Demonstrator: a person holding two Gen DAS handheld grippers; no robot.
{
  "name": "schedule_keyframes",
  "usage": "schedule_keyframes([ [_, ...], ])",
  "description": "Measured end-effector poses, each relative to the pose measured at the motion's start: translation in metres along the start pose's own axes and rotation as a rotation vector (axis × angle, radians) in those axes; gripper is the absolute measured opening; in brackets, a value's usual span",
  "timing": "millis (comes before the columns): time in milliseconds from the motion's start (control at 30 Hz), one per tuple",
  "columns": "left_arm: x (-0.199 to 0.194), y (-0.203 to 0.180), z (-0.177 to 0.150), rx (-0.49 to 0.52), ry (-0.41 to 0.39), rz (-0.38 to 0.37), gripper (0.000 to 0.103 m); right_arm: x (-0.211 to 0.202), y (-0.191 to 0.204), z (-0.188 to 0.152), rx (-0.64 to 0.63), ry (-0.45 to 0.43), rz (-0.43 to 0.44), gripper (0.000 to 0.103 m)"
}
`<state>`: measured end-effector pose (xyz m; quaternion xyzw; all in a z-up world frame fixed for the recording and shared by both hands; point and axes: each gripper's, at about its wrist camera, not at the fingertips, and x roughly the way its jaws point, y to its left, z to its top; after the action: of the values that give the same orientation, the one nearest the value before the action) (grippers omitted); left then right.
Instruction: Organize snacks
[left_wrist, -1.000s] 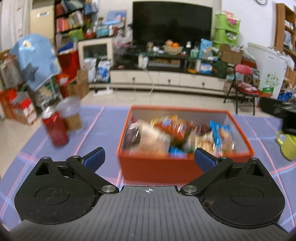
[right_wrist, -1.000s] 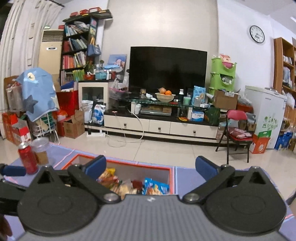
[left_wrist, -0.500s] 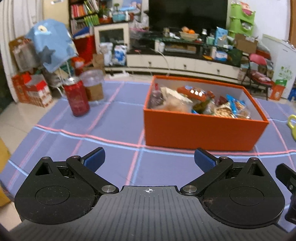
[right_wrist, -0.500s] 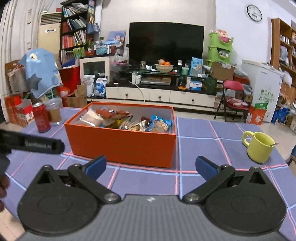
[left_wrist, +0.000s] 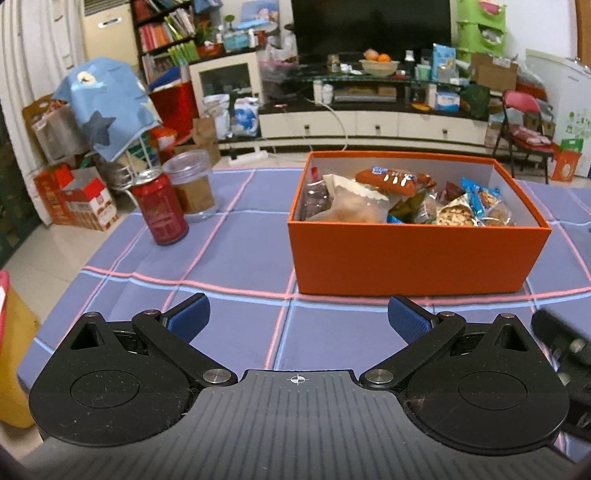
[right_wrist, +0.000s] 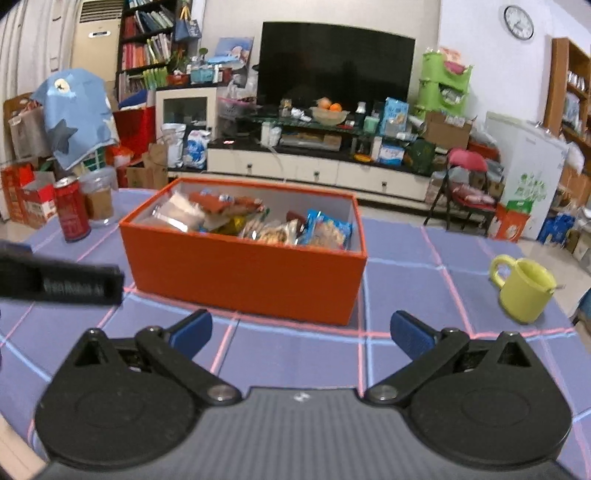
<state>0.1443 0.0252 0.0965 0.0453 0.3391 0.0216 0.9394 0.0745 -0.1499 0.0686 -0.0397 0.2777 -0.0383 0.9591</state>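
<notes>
An orange box (left_wrist: 413, 254) packed with snacks (left_wrist: 399, 201) stands on a worktop (left_wrist: 236, 258) covered in a purple checked cloth, in a cluttered living room. The left claw (left_wrist: 297, 317) hovers just in front of the box, its blue-padded fingers (left_wrist: 188, 317) spread wide and holding nothing. The right claw (right_wrist: 301, 330) hangs near the box's front wall too, fingers equally far apart and empty. To the left of the box, well apart from it, a red can (left_wrist: 162, 208) stands just beside a clear cup (left_wrist: 192, 186). A yellow-green mug (right_wrist: 522, 290) sits to the right.
</notes>
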Motion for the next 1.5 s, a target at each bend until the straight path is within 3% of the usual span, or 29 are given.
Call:
schedule_keyframes([
  [133,0.004,0.007,0.001,-0.02,-0.003,0.012,0.088,-0.01,-0.003,0.016,0.02,-0.026,-0.021,0.102],
  [267,0.013,0.02,0.006,-0.05,0.02,0.024,0.088,0.002,-0.004,0.037,0.028,0.095,-0.089,0.102],
  [433,0.014,0.031,0.011,-0.075,-0.005,0.047,0.088,0.014,-0.009,0.048,0.096,0.149,-0.135,0.102],
  [533,0.019,0.03,0.01,-0.068,0.006,0.053,0.088,0.019,-0.002,0.055,0.092,0.154,-0.111,0.102],
  [800,0.032,0.019,0.004,-0.047,0.013,-0.014,0.088,0.023,0.013,0.059,0.059,0.156,-0.036,0.102],
  [1067,0.031,0.01,0.0,0.003,-0.015,-0.053,0.088,0.023,0.016,0.054,0.059,0.167,-0.033,0.102],
  [1267,0.032,0.014,0.0,-0.047,0.002,-0.083,0.088,0.021,0.02,0.053,0.039,0.156,-0.036,0.102],
  [1500,0.034,0.014,0.001,-0.066,-0.003,-0.027,0.088,0.024,0.018,0.052,0.035,0.167,-0.044,0.102],
])
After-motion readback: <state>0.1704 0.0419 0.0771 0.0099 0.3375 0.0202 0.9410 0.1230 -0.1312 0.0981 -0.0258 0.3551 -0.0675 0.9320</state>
